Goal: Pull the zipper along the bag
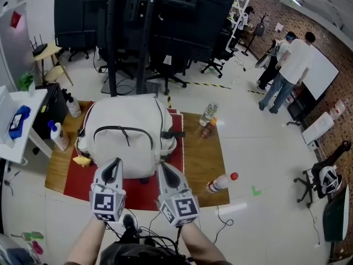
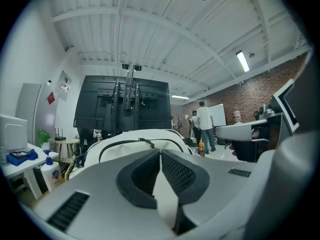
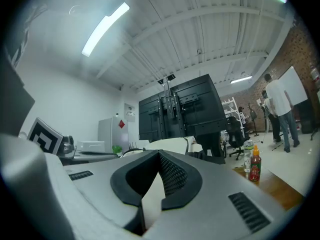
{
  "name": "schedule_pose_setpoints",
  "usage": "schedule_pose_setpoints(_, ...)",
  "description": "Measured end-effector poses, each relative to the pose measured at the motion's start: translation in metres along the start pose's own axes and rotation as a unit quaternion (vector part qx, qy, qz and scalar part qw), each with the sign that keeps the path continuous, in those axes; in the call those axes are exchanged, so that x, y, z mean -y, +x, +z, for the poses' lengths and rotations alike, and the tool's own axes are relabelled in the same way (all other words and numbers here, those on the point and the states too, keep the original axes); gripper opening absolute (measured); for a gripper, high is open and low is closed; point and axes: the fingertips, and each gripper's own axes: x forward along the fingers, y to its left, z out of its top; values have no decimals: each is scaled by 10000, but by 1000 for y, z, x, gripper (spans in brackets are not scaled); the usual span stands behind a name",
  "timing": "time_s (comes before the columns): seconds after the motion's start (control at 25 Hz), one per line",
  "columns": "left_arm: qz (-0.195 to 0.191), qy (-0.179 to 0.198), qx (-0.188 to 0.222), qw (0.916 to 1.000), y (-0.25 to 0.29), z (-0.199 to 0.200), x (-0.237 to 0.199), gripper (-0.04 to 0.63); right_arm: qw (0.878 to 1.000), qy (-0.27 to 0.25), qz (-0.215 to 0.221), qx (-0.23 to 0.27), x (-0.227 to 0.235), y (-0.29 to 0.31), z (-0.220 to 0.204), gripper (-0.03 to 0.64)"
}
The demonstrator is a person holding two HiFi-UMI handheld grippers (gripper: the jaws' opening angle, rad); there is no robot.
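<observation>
A white backpack (image 1: 128, 142) lies on a red mat on a wooden table (image 1: 201, 162). A black zipper line (image 1: 122, 128) arcs across its top, with a dark pull (image 1: 126, 137) hanging near the middle. My left gripper (image 1: 114, 162) and right gripper (image 1: 164, 168) are side by side at the bag's near edge, both shut with nothing between the jaws. In the left gripper view the shut gripper (image 2: 160, 152) points at the backpack (image 2: 125, 140) just ahead. In the right gripper view the shut gripper (image 3: 159, 154) has the backpack (image 3: 172, 144) behind its tips.
A clear bottle (image 1: 209, 113) and an orange sauce bottle (image 1: 207, 129) stand at the table's far right. A red-capped bottle (image 1: 222, 182) lies near the front right corner. White bottles (image 1: 58, 136) stand at the left. A black screen stand (image 1: 138, 21) rises behind; people (image 1: 289, 65) stand far right.
</observation>
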Motion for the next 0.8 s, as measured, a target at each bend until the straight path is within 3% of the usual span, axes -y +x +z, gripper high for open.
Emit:
schedule_pose_setpoints(0.08, -160, -23, -66, 9998, 17, -8, -6, 132, 10000, -8, -36, -39, 2, 18, -4, 20)
schedule_pose_setpoints(0.2, -292, 161, -136, 9994, 39, -16, -15, 153, 9999, -11, -89, -73, 6, 44, -8, 20)
schedule_pose_setpoints(0.28, -319, 521, -86, 9981, 52, -17, -18, 167, 9999, -7, -129, -78, 9, 59, -9, 20)
schedule_pose_setpoints(0.4, -191, 1402, 51, 9899, 67, -19, -22, 170, 9998, 1, -196, -85, 13, 76, -13, 20)
schedule_pose_setpoints(0.48, -163, 1697, 38, 9854, 76, -20, -22, 170, 9996, 7, -245, -102, 17, 86, -17, 20)
schedule_pose_setpoints(0.68, -83, 1632, -110, 9865, 100, -32, -33, 192, 9992, 32, -370, -160, 27, 106, -25, 20)
schedule_pose_setpoints(0.8, -9, 1715, 71, 9852, 110, -25, -40, 198, 9988, 54, -451, -172, 32, 116, -27, 20)
